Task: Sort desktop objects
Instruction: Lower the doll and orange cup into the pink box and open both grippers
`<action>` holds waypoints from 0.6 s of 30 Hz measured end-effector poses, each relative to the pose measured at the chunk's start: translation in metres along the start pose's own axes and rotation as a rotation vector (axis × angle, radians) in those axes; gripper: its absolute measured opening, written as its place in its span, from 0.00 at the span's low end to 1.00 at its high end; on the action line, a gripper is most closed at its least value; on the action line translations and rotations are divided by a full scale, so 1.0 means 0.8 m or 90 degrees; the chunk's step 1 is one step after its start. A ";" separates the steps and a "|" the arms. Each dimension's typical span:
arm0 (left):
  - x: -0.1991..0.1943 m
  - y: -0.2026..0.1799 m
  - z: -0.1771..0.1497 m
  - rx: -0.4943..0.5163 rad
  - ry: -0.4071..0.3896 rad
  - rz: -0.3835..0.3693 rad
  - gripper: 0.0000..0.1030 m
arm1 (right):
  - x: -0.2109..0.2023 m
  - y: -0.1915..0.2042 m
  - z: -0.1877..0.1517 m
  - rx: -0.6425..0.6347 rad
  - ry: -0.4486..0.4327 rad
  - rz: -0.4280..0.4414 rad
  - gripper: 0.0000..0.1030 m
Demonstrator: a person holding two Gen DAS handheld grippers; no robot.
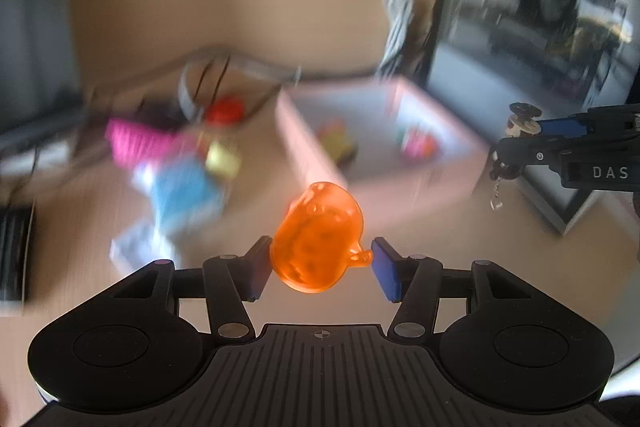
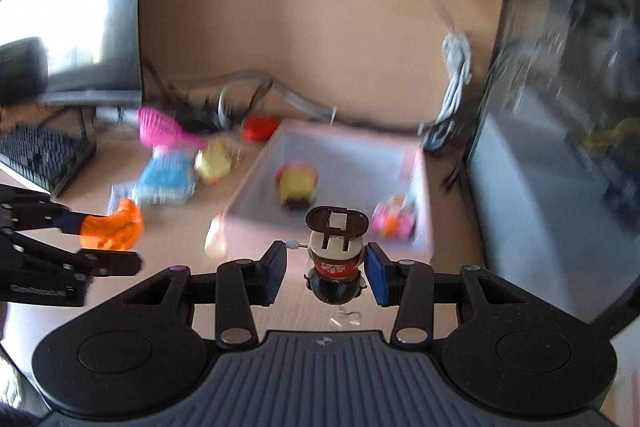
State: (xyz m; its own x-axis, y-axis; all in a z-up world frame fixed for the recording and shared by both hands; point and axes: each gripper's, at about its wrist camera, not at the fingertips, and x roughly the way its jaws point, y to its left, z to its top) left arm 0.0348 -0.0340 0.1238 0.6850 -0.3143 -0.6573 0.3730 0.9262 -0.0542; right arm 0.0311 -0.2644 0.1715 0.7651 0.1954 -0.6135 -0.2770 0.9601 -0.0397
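My left gripper [image 1: 318,263] is shut on a translucent orange toy [image 1: 320,239], held clear above the wooden desk [image 1: 420,227]. In the right wrist view the same orange toy [image 2: 114,227] shows at the far left in the left gripper [image 2: 116,243]. My right gripper [image 2: 326,267] is shut on a small figurine [image 2: 336,259], head down, with a dark base on top and a chain hanging below. From the left wrist view, the right gripper [image 1: 516,139] hangs beside the pink box [image 1: 316,155]. The pink box [image 2: 424,211] lies just ahead of both grippers.
Inside the box lie a yellow toy [image 2: 296,187] and a pink toy [image 2: 394,219]. Left of it are a blue packet [image 2: 166,179], a magenta item [image 2: 160,127], a yellow item [image 2: 214,163] and a red item [image 2: 260,127]. A keyboard [image 2: 40,155] lies far left; a monitor [image 2: 560,147] stands right.
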 end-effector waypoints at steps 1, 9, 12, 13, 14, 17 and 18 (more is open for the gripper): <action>0.004 -0.005 0.017 0.006 -0.018 -0.002 0.57 | -0.004 -0.005 0.013 0.001 -0.013 -0.003 0.41; 0.091 -0.052 0.101 0.019 -0.051 -0.018 0.57 | 0.019 -0.052 0.098 0.031 -0.067 -0.025 0.41; 0.131 -0.060 0.104 0.015 -0.019 -0.016 0.59 | 0.054 -0.062 0.105 0.046 -0.042 -0.015 0.41; 0.141 -0.061 0.103 0.012 -0.003 -0.021 0.63 | 0.069 -0.065 0.106 0.051 -0.029 -0.012 0.41; 0.149 -0.060 0.100 0.008 0.012 -0.022 0.72 | 0.084 -0.068 0.106 0.057 -0.012 -0.003 0.41; 0.146 -0.057 0.086 0.002 0.023 -0.012 0.87 | 0.117 -0.072 0.102 0.064 0.022 0.014 0.42; 0.140 -0.054 0.081 0.000 0.022 -0.011 0.91 | 0.123 -0.070 0.100 0.059 0.025 0.014 0.43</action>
State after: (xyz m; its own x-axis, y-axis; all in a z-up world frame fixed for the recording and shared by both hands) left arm 0.1360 -0.1227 0.1012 0.6560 -0.3225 -0.6824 0.3842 0.9209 -0.0658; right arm 0.1683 -0.2830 0.1767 0.7351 0.2105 -0.6445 -0.2375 0.9703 0.0460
